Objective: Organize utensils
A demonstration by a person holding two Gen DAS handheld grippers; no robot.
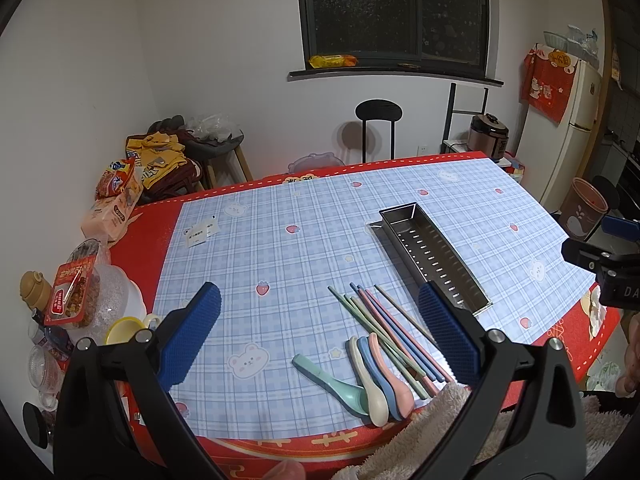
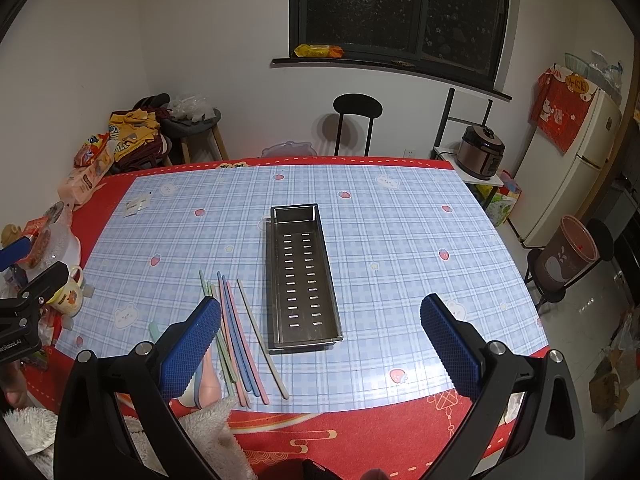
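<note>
**Still nothing in the tray**

Leftmost, the left gripper (image 1: 320,320) hangs with jaws apart above the spoons (image 1: 376,380). Beside them lie the chopsticks (image 2: 240,340), then the empty metal tray (image 2: 304,276). The right gripper (image 2: 320,328), likewise spread, holds nothing. Pinching one spoon handle squarely, clear of its neighbours, looks wisest.

The perforated tray (image 2: 304,276) is shiny brushed metal, catching the light. Chopsticks (image 2: 240,340) and spoons (image 1: 376,376) look like matt pastel plastic. The checked table cover (image 2: 400,248) is smooth with a faint sheen (vinyl, probably). The gripper pads (image 1: 192,336) are ribbed blue rubber; a fluffy sleeve (image 2: 208,432) looks like fleece.
</note>
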